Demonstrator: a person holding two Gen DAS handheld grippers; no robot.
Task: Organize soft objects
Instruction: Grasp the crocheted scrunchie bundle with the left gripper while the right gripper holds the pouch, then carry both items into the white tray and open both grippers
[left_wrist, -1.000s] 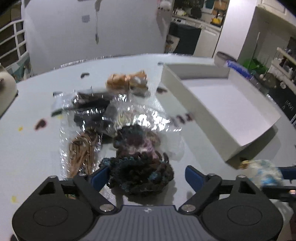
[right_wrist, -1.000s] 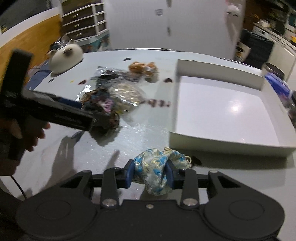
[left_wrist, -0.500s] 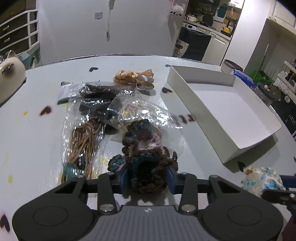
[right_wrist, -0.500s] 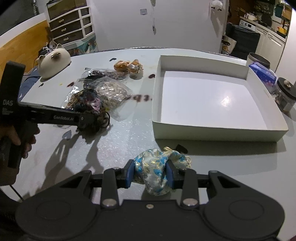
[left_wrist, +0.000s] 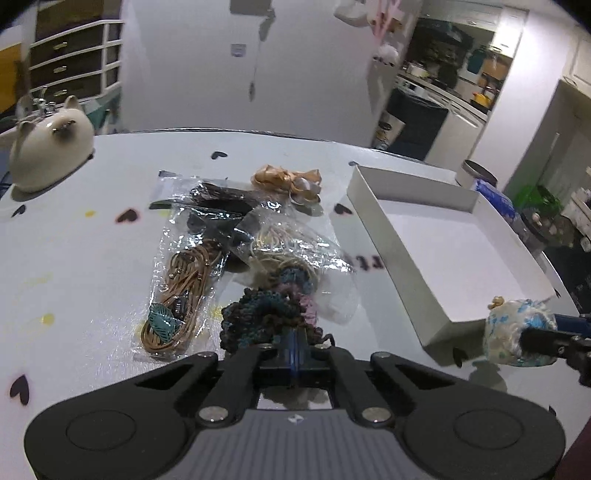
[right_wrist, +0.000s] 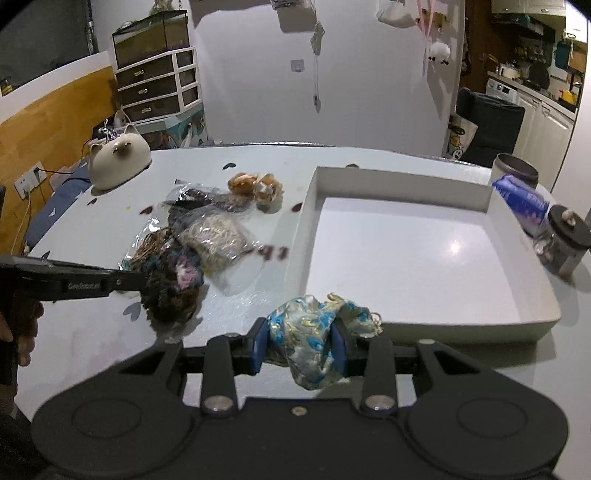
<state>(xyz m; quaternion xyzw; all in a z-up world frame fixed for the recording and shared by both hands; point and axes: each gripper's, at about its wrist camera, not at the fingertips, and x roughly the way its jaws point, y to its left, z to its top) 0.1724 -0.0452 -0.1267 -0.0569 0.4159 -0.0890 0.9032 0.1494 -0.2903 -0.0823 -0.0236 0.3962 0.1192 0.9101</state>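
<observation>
Room: kitchen cabinets stood at the far right, a drawer unit (right_wrist: 157, 86) at the far left.
Tabletop: white tabletop (left_wrist: 74, 266) with small dark heart marks carried everything.
Left gripper: left gripper (left_wrist: 293, 341) pointed steeply down toward the tabletop; its blue fingers (left_wrist: 291, 345) had just closed together, pinching an edge of the dark crocheted scrunchie (left_wrist: 258, 321).
Left hand: a hand (right_wrist: 22, 328) gripped the tool's handle at the left edge of the right wrist view, the tool reaching level to the right.
Crocheted scrunchie: it hung from the fingertips, near the bagged items.
Right gripper: right gripper (right_wrist: 301, 341) also tilted downward, its fingers (right_wrist: 258, 345) clamped on the blue floral fabric scrunchie (right_wrist: 314, 332), one on each side.
Floral scrunchie: held above the tabletop, just beside the near wall of the white box (right_wrist: 406, 326).
Bags: clear plastic bags (left_wrist: 207, 251) of cords lay left of the box.
Ribbon bow: a golden ribbon bow (left_wrist: 284, 179) lay beyond the bags.
Figurine: a cream cat figurine (left_wrist: 48, 147) sat at the far left edge.
</observation>
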